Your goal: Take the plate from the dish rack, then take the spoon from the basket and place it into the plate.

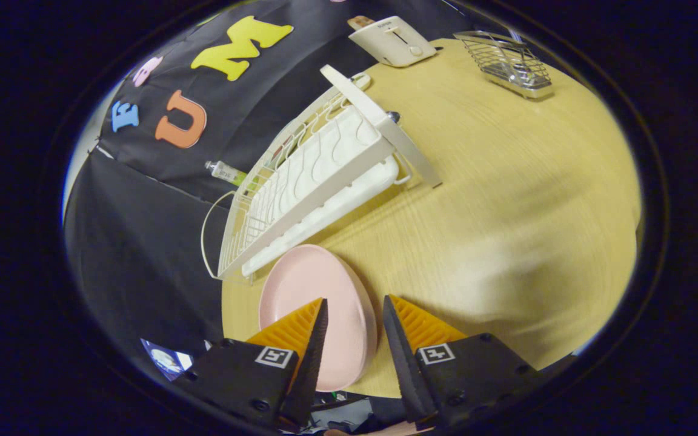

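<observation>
A pink plate lies flat on the wooden table, just in front of the white dish rack. My gripper hovers over the plate's near rim with its orange fingers apart and nothing between them, so it is open. The left finger overlaps the plate; the right finger stands over bare table beside the rim. A wire basket stands far beyond the fingers at the table's far side. I cannot make out a spoon in it.
A white toaster stands at the table's far edge, left of the basket. A small tube lies behind the rack against the black cloth wall. Bare wood stretches between the plate and the basket.
</observation>
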### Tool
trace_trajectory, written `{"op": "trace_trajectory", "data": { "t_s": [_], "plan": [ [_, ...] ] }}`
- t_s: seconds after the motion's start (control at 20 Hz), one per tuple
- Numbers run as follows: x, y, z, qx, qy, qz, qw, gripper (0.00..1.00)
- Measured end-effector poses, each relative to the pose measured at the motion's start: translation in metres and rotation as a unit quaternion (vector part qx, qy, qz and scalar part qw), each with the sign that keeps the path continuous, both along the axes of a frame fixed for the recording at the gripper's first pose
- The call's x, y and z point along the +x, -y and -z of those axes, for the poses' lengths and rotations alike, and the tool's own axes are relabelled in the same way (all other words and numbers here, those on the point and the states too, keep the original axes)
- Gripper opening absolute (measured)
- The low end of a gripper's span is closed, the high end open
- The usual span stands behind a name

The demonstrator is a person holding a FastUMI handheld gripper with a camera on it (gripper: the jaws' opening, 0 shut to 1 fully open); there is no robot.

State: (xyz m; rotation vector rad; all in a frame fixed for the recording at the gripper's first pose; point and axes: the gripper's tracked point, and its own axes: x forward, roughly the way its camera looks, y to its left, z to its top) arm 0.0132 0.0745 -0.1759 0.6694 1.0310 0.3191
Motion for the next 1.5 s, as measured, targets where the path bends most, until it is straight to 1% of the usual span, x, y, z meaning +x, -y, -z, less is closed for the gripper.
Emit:
{"op": "trace_trajectory", "data": {
  "t_s": [0.05,0.15,0.25,0.35,0.4,0.45,0.5,0.65,0.7,0.8,0.85,0.9,1.0,1.2,1.25,1.35,1.45,1.5],
  "plan": [
    [-0.002,0.006,-0.005,-0.018,0.02,-0.004,1.0,0.66],
    [-0.004,0.018,-0.019,-0.052,0.065,-0.004,0.997,0.78],
    [-0.01,0.03,-0.032,-0.076,0.104,0.006,0.992,0.88],
    [-0.016,0.048,-0.041,-0.112,0.143,0.019,0.983,0.93],
    [-0.016,0.061,-0.046,-0.135,0.163,0.03,0.977,0.95],
    [-0.016,0.076,-0.049,-0.163,0.185,0.043,0.968,0.97],
    [-0.013,0.095,-0.054,-0.194,0.209,0.061,0.957,0.99],
    [-0.009,0.155,-0.078,-0.264,0.278,0.124,0.915,1.0],
    [-0.008,0.172,-0.085,-0.28,0.298,0.142,0.902,1.0],
    [-0.006,0.203,-0.097,-0.301,0.33,0.166,0.879,1.0],
    [-0.004,0.218,-0.103,-0.306,0.344,0.179,0.87,1.0],
    [-0.002,0.231,-0.108,-0.308,0.354,0.186,0.863,1.0],
    [0.006,0.254,-0.11,-0.305,0.363,0.194,0.859,1.0],
    [0.046,0.298,-0.1,-0.298,0.367,0.198,0.859,1.0],
    [0.059,0.307,-0.097,-0.295,0.365,0.195,0.861,1.0],
    [0.084,0.321,-0.085,-0.283,0.356,0.187,0.871,1.0],
    [0.109,0.336,-0.074,-0.28,0.342,0.187,0.878,1.0],
    [0.12,0.34,-0.071,-0.272,0.337,0.189,0.881,0.97]
  ]
}}
